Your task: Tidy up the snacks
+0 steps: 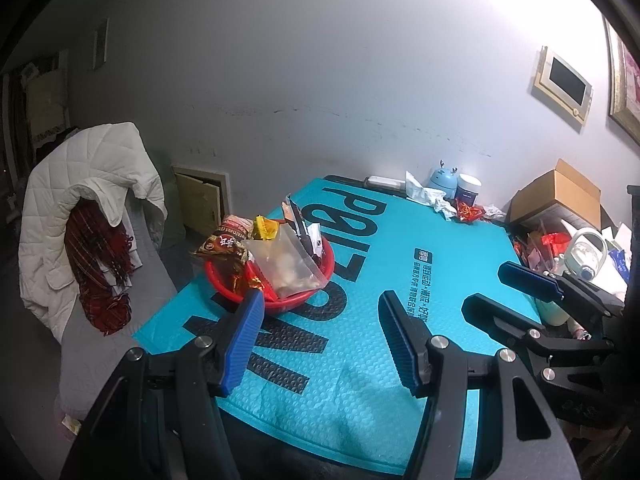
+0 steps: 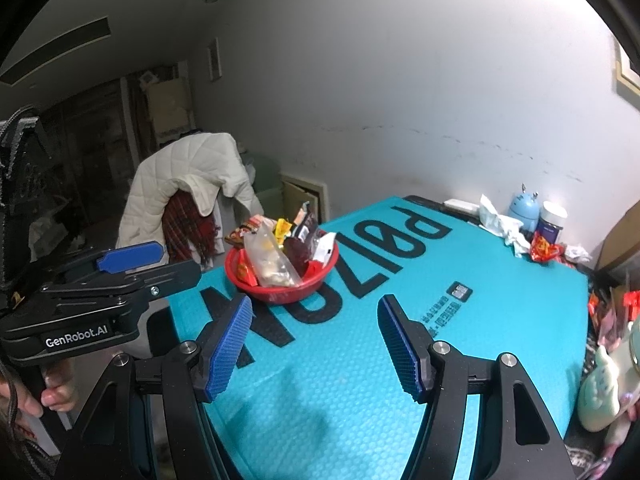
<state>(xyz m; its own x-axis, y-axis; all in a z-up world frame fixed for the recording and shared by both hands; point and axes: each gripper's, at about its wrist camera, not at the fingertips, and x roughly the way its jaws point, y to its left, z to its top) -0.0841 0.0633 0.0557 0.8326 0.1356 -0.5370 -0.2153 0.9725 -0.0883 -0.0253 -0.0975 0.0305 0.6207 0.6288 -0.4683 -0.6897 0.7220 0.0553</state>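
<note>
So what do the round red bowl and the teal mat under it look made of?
Round red bowl: likely plastic, with a smooth glossy rim. Teal mat: seemingly padded bubble film, given its dimpled, slightly shiny surface and soft creases.

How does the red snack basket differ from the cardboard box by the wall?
The red basket is round, plastic and low; the cardboard box is square-cornered, brown and taller. The basket stands on the teal mat heaped with snack packets; the box stands off it, flaps open, contents unseen. Both are open-topped.
</note>
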